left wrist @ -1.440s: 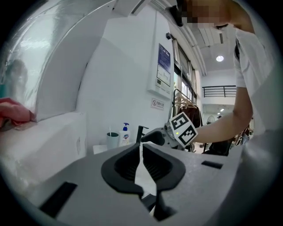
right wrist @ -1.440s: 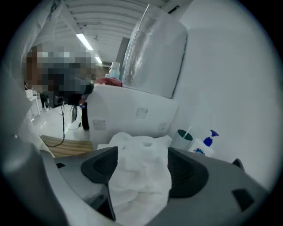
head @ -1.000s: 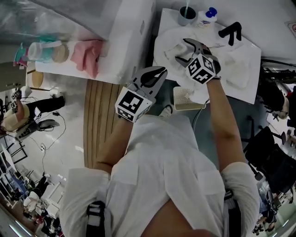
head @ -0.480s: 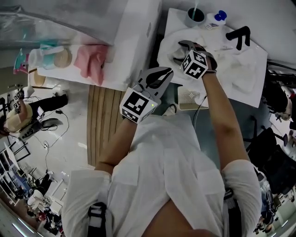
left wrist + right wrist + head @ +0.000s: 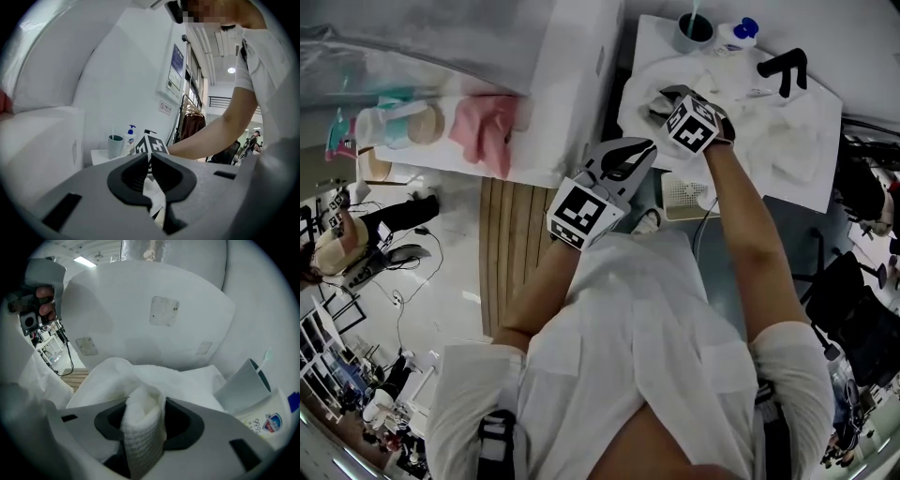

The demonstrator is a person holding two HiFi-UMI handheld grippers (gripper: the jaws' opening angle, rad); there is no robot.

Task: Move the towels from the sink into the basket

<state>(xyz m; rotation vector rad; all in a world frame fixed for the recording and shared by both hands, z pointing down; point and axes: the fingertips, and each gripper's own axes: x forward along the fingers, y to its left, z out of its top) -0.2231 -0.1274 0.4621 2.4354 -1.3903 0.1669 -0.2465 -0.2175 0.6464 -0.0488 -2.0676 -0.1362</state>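
Note:
White towels [image 5: 642, 89] lie crumpled in the white sink [image 5: 814, 183] at the top right of the head view. My right gripper [image 5: 664, 101] reaches into them near the sink's left side. Its jaws are closing, and a thick fold of white towel [image 5: 140, 380] fills the gap of the right gripper [image 5: 143, 405] and touches both pads. My left gripper [image 5: 630, 155] hangs below and left of the sink, in front of the person's body. In the left gripper view, the left gripper [image 5: 150, 158] has its tips together with nothing between them.
A black tap [image 5: 783, 67], a grey cup [image 5: 694, 30] with a toothbrush and a soap bottle [image 5: 739, 36] stand at the sink's far edge. A white perforated container [image 5: 682, 197] sits below the sink. A pink cloth [image 5: 483, 127] hangs over a white unit on the left.
My right gripper has shifted a little left over the towels and its jaws have come together on a towel fold. The left gripper has drifted slightly up and right.

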